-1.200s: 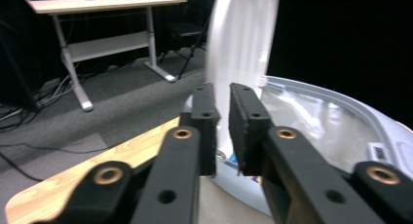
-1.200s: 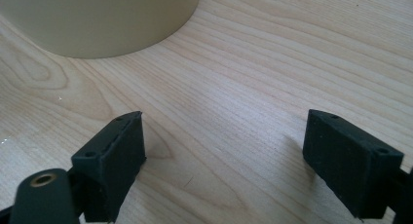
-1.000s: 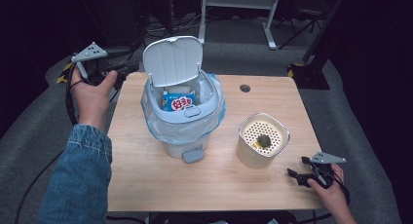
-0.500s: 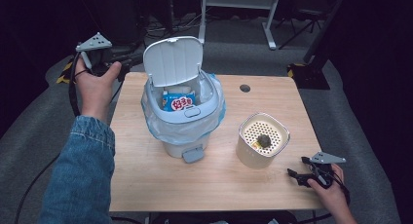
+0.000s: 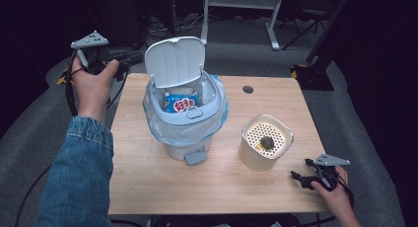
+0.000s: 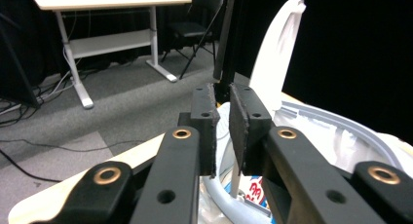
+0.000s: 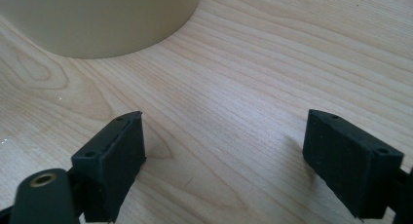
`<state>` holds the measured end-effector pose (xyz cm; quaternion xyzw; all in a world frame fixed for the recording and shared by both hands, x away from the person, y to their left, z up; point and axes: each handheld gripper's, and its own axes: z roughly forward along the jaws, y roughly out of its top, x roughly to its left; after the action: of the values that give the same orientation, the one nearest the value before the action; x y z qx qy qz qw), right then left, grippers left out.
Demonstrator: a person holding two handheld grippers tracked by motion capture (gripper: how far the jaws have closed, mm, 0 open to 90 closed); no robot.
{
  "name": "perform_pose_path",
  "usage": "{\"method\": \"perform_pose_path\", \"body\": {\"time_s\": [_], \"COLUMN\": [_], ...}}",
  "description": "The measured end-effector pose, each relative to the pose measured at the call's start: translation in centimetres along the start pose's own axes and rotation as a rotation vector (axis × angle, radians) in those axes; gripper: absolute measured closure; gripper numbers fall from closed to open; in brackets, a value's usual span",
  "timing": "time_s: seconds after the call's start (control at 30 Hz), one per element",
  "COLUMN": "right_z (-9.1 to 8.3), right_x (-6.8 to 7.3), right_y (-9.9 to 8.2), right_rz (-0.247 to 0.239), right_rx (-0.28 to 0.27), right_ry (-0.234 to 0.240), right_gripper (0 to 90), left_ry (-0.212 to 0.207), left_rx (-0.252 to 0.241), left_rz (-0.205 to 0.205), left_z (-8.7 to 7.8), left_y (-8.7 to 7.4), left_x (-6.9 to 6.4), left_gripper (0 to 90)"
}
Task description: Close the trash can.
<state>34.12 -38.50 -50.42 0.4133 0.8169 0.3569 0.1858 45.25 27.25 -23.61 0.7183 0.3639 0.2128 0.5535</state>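
Black left tool (image 6: 221, 129): narrow gap, just widening, empty | right tool (image 7: 224, 160): wide open, empty, over table (image 7: 272, 63)

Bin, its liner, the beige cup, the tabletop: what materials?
Bin: likely moulded plastic, matte pale grey, with a hinged lid.
Liner: thin bluish translucent film, crinkled over the rim.
Cup: probably plastic, smooth matte beige, perforated insert.
Tabletop: light wood grain; solid or laminate unclear.

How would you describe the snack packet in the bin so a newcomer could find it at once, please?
On the wooden table stands a white pedal bin with its lid raised. Inside its pale blue liner lies the snack packet, the only blue wrapper with red lettering.
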Motion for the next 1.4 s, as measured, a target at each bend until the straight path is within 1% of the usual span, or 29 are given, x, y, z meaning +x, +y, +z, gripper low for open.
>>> {"method": "perform_pose_path", "body": {"time_s": [0.03,0.1,0.2,0.23,0.27,0.3,0.33,0.37,0.4,0.43,0.47,0.6,0.7,0.8,0.9,0.97,1.0,1.03,1.1,1.13,1.17,1.23,1.27,1.3,1.33,1.4], "right_z": [0.0,0.0,0.0,0.0,0.0,0.0,0.0,0.0,0.0,0.0,0.0,0.0,0.0,0.0,0.0,0.0,0.0,0.0,0.0,0.0,0.0,0.0,0.0,0.0,0.0,0.0], "right_x": [0.0,0.0,0.0,0.0,0.0,0.0,0.0,0.0,0.0,0.0,0.0,0.0,0.0,0.0,0.0,0.0,0.0,0.0,0.0,0.0,0.0,0.0,0.0,0.0,0.0,0.0], "right_y": [0.0,0.0,0.0,0.0,0.0,0.0,0.0,0.0,0.0,0.0,0.0,0.0,0.0,0.0,0.0,0.0,0.0,0.0,0.0,0.0,0.0,0.0,0.0,0.0,0.0,0.0], "right_rz": [0.001,0.0,0.0,0.0,0.0,-0.003,-0.003,-0.003,-0.004,-0.004,-0.004,-0.003,-0.004,-0.004,-0.004,-0.004,-0.004,-0.004,-0.004,-0.005,-0.006,-0.005,-0.006,-0.006,-0.005,-0.005], "right_rx": [0.0,0.0,0.0,0.0,0.0,-0.001,-0.001,-0.001,-0.001,-0.001,-0.001,-0.001,-0.001,-0.001,-0.001,-0.001,-0.001,-0.001,-0.001,-0.001,-0.001,-0.001,-0.001,-0.001,-0.001,-0.001], "right_ry": [0.0,0.0,0.0,0.0,0.0,0.003,0.003,0.003,0.003,0.003,0.003,0.003,0.003,0.003,0.004,0.004,0.006,0.006,0.006,0.006,0.006,0.006,0.006,0.007,0.007,0.006], "right_gripper": [15.5,15.5,15.5,15.5,15.5,15.5,15.5,15.5,15.5,15.5,15.5,15.5,15.5,15.5,15.5,15.5,15.5,15.5,15.5,15.5,15.5,15.5,15.5,15.5,15.5,15.5], "left_ry": [-0.01,-0.003,-0.039,-0.06,-0.06,-0.126,-0.126,-0.171,-0.186,-0.186,-0.209,-0.241,-0.244,-0.269,-0.292,-0.297,-0.309,-0.309,-0.307,-0.301,-0.304,-0.294,-0.29,-0.286,-0.278,-0.268], "left_rx": [0.005,0.01,0.006,0.009,0.009,0.022,0.022,0.04,0.048,0.048,0.057,0.082,0.11,0.12,0.124,0.127,0.14,0.14,0.164,0.17,0.174,0.184,0.193,0.198,0.199,0.198], "left_rz": [0.001,0.015,0.014,0.017,0.017,0.034,0.034,0.054,0.062,0.062,0.082,0.103,0.126,0.128,0.129,0.126,0.128,0.128,0.134,0.144,0.138,0.144,0.153,0.151,0.163,0.168], "left_z": [0.4,0.7,0.6,0.5,0.5,0.3,0.3,0.2,0.2,0.2,0.3,0.9,1.6,2.3,2.8,3.0,3.3,3.3,3.8,4.0,4.1,4.4,4.5,4.6,4.7,4.9], "left_y": [0.1,0.3,0.3,0.3,0.3,0.2,0.2,0.1,0.0,0.0,-0.1,-0.5,-0.9,-1.4,-1.9,-2.0,-2.3,-2.3,-2.7,-2.8,-2.9,-3.1,-3.1,-3.2,-3.3,-3.3], "left_x": [0.0,-0.2,-0.2,-0.2,-0.2,-0.3,-0.3,-0.8,-1.2,-1.2,-2.0,-3.7,-4.8,-5.7,-6.3,-6.4,-6.7,-6.7,-7.1,-7.2,-7.3,-7.5,-7.6,-7.7,-7.8,-8.0], "left_gripper": [81.4,82.5,83.4,83.8,83.8,83.4,83.0,82.7,82.6,82.5,81.6,79.6,77.8,75.8,73.7,70.7,68.6,67.8,64.6,62.8,60.9,58.1,57.4,56.0,54.2,51.7]}}
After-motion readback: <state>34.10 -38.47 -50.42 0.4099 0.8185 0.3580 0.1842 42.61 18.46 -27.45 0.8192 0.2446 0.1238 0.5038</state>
